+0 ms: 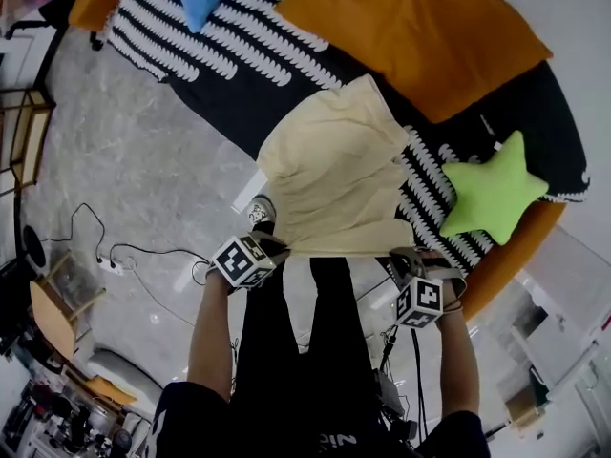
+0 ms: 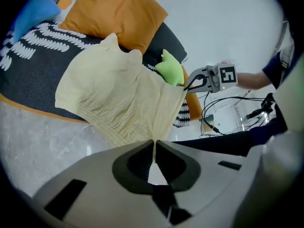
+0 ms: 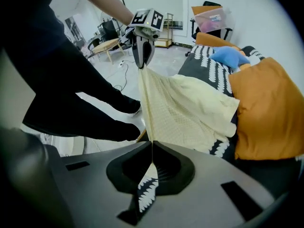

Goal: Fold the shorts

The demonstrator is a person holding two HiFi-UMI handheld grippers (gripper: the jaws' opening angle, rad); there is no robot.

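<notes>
While left tongs (image 2: 155, 144) and right tongs (image 3: 151, 144) pinch one edge, pale yellow shorts (image 1: 334, 170) stretched flat, waffle-textured

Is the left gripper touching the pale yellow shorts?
Touching. The left gripper view shows the left gripper shut on an edge of the shorts.

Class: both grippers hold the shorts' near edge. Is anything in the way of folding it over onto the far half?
Nothing visible lies on the shorts. An orange pillow sits right at their far end and a green star cushion lies beside them, both off the cloth.
</notes>
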